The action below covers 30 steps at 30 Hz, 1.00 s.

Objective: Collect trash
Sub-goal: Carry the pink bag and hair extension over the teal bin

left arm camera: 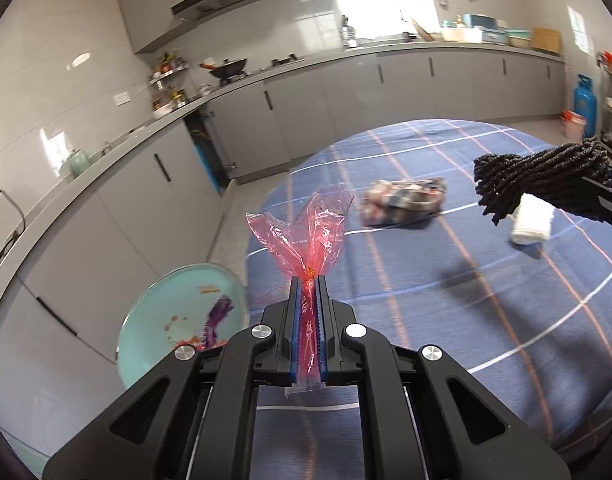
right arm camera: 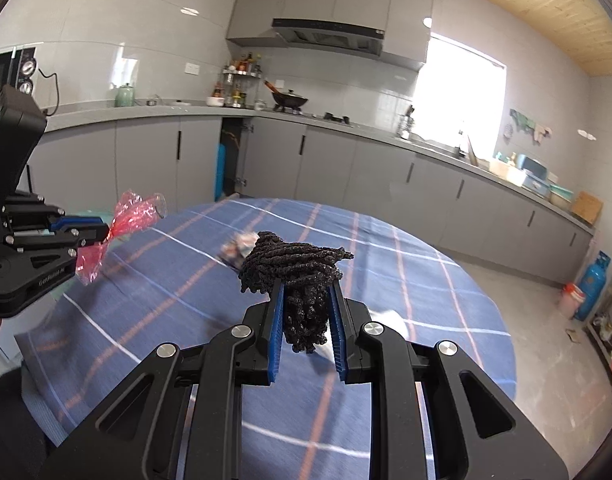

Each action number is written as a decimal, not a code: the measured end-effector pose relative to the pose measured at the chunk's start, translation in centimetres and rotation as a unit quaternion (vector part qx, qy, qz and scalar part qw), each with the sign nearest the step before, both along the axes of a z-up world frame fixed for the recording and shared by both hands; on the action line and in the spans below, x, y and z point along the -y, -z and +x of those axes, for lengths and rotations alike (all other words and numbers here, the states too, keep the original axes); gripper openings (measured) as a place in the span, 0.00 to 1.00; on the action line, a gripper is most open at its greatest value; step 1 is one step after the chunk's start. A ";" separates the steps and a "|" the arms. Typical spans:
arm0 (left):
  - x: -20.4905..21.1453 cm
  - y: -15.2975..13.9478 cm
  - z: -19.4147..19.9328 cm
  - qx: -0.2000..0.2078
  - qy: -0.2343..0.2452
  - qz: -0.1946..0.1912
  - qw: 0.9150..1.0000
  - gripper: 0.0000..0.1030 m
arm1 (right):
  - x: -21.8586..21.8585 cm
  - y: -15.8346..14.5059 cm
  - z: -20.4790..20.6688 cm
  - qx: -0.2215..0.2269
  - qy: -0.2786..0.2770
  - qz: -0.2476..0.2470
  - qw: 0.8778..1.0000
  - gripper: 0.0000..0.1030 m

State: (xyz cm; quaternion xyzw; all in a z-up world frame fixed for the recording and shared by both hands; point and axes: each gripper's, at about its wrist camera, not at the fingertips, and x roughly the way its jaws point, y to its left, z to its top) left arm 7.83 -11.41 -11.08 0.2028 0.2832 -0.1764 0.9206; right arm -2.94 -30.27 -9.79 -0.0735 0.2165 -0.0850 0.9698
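My left gripper (left arm camera: 308,280) is shut on a crumpled pink plastic wrapper (left arm camera: 306,232), held above the left edge of the round table. From the right wrist view that same left gripper (right arm camera: 104,236) shows at the left with the pink wrapper (right arm camera: 136,212) sticking out of it. My right gripper (right arm camera: 308,284) is shut on a dark bundle of twisted cord (right arm camera: 294,264), lifted over the table. In the left wrist view the bundle (left arm camera: 542,178) hangs at the right edge. On the cloth lie a crumpled printed packet (left arm camera: 404,200) and a white folded piece (left arm camera: 532,220).
The table wears a blue checked cloth (left arm camera: 426,300). Below its left edge stands a pale green bin (left arm camera: 182,312) with scraps inside. Grey kitchen cabinets (right arm camera: 346,168) run behind, one door open. A blue gas cylinder (right arm camera: 592,284) stands on the floor at the right.
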 end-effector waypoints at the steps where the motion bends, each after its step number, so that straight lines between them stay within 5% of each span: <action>1: -0.3 -0.1 0.1 0.000 -0.004 0.000 1.000 0.07 | -0.2 -0.1 0.4 0.001 -0.003 0.001 1.000 0.21; 19: -7.5 -1.1 4.5 0.051 -0.108 0.020 0.993 0.07 | -6.5 -1.5 7.4 -0.004 -0.086 0.012 0.996 0.21; 30: -12.2 -0.3 8.2 0.048 -0.167 0.040 0.984 0.07 | -9.9 -1.2 11.2 -0.018 -0.119 0.013 0.993 0.21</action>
